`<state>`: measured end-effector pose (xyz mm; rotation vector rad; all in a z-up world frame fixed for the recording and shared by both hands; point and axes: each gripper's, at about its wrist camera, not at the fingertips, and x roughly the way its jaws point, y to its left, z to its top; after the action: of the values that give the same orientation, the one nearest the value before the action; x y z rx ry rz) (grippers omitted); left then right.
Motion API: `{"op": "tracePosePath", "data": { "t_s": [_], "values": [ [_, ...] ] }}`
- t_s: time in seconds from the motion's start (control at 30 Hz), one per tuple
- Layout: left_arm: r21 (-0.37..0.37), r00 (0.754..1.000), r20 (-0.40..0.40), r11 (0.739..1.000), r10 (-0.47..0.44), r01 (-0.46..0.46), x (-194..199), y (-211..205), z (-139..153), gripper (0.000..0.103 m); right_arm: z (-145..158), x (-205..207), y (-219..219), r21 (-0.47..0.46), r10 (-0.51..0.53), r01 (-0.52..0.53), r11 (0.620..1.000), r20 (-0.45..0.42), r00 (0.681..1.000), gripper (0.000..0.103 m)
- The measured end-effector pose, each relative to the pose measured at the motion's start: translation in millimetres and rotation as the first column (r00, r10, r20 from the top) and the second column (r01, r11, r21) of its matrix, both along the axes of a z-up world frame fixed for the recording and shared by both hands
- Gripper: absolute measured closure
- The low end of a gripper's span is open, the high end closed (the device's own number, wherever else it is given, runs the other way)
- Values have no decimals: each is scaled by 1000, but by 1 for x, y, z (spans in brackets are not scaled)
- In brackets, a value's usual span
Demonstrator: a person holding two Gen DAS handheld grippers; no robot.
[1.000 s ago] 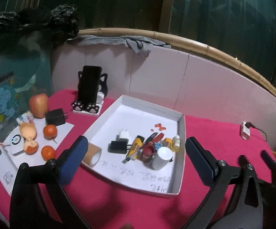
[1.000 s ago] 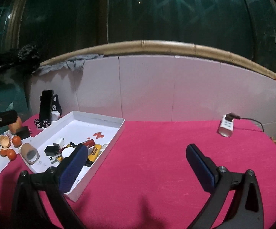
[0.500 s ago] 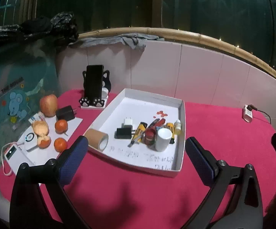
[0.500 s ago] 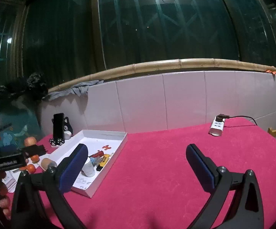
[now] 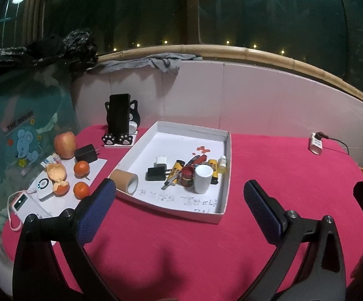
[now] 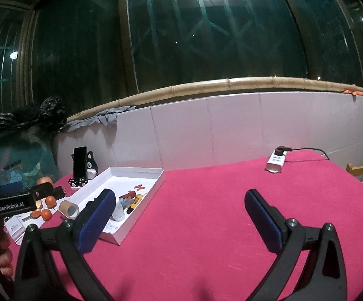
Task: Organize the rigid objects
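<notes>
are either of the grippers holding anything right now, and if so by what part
Nothing is held. The left gripper and the right gripper are both open with bare pads, above the red tablecloth, short of the white tray.

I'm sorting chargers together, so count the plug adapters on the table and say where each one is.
3. A black adapter lies on the white paper beside the apple. Inside the white tray, a white adapter sits just behind another black one. The clutter may hide more.
</notes>
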<state>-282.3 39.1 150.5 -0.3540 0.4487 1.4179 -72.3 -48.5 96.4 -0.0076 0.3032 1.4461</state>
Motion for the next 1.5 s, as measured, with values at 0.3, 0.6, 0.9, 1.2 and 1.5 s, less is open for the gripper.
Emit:
{"op": "tracePosePath", "data": {
  "t_s": [0.3, 0.6, 0.9, 1.2, 1.5],
  "values": [
    [1, 1000, -2, 1000, -14, 14, 2, -16, 3, 0, 0, -8, -18, 37, -1, -1, 999, 53, 999, 0],
    [27, 1000, -6, 1000, -2, 3, -1, -31, 11, 0, 2, -6, -26, 41, -1, -1, 999, 48, 999, 0],
    [31, 1000, 0, 999, -14, 14, -3, -39, 14, 0, 2, -9, -29, 45, 5, -7, 999, 62, 998, 0],
    [14, 1000, 5, 1000, -12, 12, -3, -37, 11, 0, 1, -10, -32, 43, 3, -6, 999, 64, 998, 0],
    [8, 999, 5, 999, -35, 35, -1, -37, 8, 0, -1, -8, -33, 38, 6, -8, 999, 63, 998, 0]
  ]
}}
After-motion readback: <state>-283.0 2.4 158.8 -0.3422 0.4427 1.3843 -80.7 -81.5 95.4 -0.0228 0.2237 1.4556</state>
